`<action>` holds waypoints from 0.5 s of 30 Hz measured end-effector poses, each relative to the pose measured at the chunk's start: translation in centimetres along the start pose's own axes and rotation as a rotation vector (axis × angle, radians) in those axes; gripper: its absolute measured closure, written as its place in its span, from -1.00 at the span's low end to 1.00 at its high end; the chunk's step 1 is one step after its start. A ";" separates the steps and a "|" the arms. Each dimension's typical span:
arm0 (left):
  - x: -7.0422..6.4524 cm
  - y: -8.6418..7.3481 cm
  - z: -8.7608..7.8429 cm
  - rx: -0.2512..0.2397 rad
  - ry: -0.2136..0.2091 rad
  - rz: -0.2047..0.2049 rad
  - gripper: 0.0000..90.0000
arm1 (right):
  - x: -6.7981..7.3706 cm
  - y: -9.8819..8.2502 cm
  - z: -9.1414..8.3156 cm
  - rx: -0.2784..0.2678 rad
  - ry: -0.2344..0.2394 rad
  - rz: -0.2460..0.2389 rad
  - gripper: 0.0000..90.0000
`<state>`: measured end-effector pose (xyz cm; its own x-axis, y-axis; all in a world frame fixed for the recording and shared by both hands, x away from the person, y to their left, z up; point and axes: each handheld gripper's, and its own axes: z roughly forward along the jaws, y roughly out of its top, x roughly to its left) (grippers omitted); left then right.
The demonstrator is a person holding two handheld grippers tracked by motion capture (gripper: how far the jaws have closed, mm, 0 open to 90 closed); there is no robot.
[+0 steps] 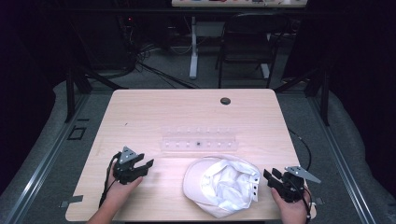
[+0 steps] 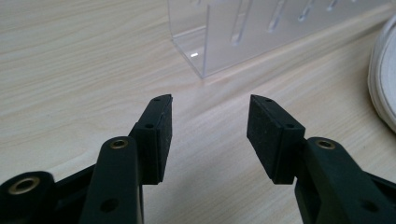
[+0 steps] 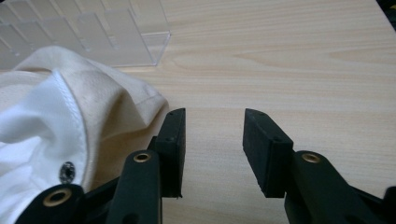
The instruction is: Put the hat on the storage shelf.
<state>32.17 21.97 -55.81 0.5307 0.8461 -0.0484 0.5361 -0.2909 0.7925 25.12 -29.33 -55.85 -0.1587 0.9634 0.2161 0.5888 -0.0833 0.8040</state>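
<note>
Cap (image 1: pixel 222 185): white, upside down at near edge of worktop (image 1: pixel 140 107), lining bunched, snap strap toward right side.
Handling: likely light, soft, floppy; crown bound to collapse under pinch; brim probably stiffer. No fragility apparent.
Grip spot: brim edge or strap end by snaps (image 3: pixel 67 171); seam there looks firm enough to bite.
Left claw (image 1: pixel 140 164): wide, empty; bare wood between pads (image 2: pixel 162 135); well apart from cap.
Right claw (image 1: pixel 270 178): wide, empty; left pad (image 3: pixel 173 140) just beside cap fabric, touching or not hard to tell.
Left hand (image 1: pixel 122 192): low at near left, claw aimed forward and right, toward rack.
Right hand (image 1: pixel 292 205): near right corner, claw aimed left at cap, close to level.
Rack (image 1: pixel 198 139): clear plastic, slotted, beyond cap at mid-worktop; near corner ahead of left claw.
Grommet (image 1: pixel 225 101): dark, far edge of worktop.
</note>
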 end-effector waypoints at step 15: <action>0.2 -0.3 -0.3 0.016 -0.007 -0.057 0.03 | -0.6 2.7 -0.7 0.168 0.165 0.103 0.21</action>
<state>31.92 22.42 -55.88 0.5038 0.8584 -0.0972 0.5760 -0.2499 0.7783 26.29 -30.31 -53.44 -0.2105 0.8963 0.3903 0.7297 -0.1217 0.6729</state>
